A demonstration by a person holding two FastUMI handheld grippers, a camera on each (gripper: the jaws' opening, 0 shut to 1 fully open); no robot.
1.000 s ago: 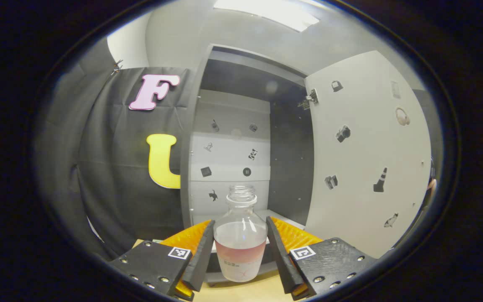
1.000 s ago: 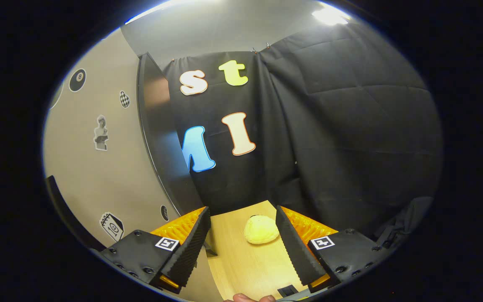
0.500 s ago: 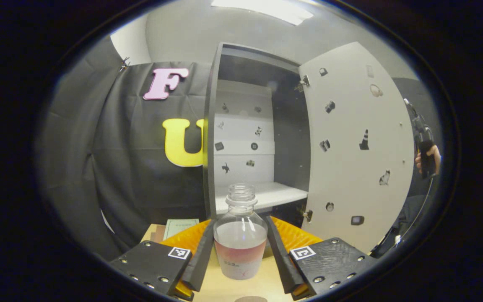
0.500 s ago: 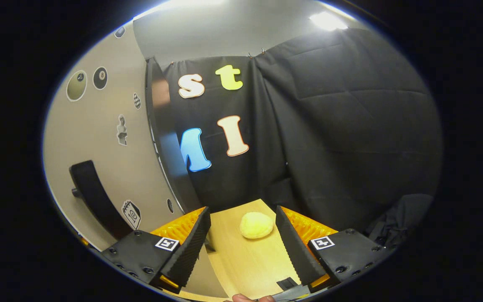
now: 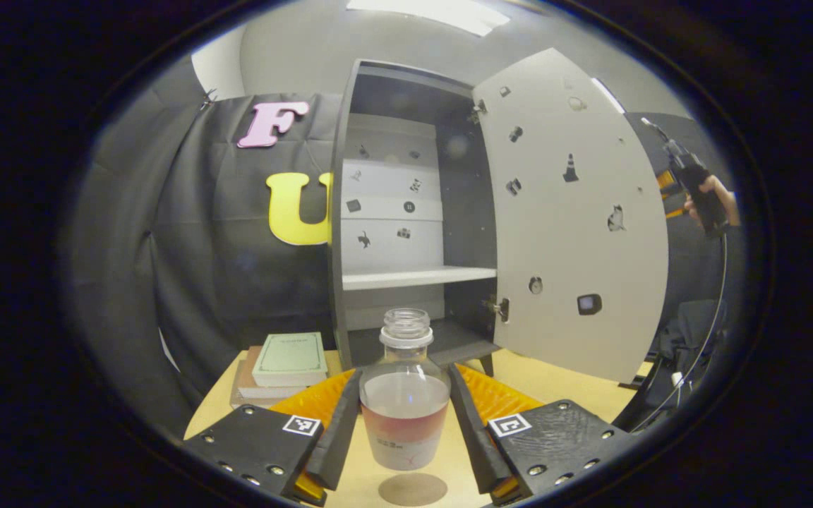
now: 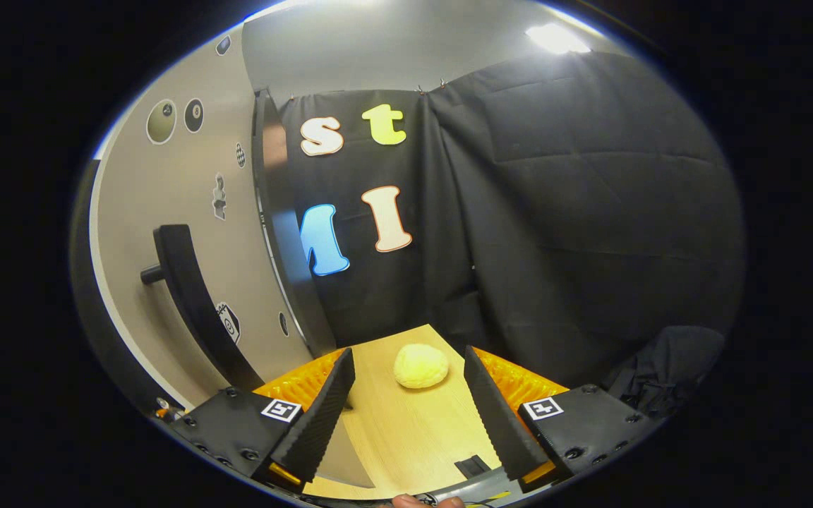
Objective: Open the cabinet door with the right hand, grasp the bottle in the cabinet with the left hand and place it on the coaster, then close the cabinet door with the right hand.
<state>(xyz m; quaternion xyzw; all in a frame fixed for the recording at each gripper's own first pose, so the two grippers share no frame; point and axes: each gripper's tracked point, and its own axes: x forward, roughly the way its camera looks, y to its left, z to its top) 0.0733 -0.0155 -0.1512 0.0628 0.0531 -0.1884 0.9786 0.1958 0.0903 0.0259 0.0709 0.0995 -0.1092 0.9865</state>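
Clear bottle [image 5: 405, 402] above coaster [image 5: 412, 488]

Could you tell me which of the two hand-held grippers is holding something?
The left hand-held gripper clamps the clear glass bottle; the right hand-held gripper is open, empty.

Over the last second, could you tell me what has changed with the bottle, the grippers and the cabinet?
The left gripper, still shut on the bottle, has drawn it back out of the cabinet and lowered it toward the coaster, now just below the bottle. The right gripper has backed away from the door, bringing its black handle into view. The door stayed open, the right gripper open and empty, the yellow ball in place.
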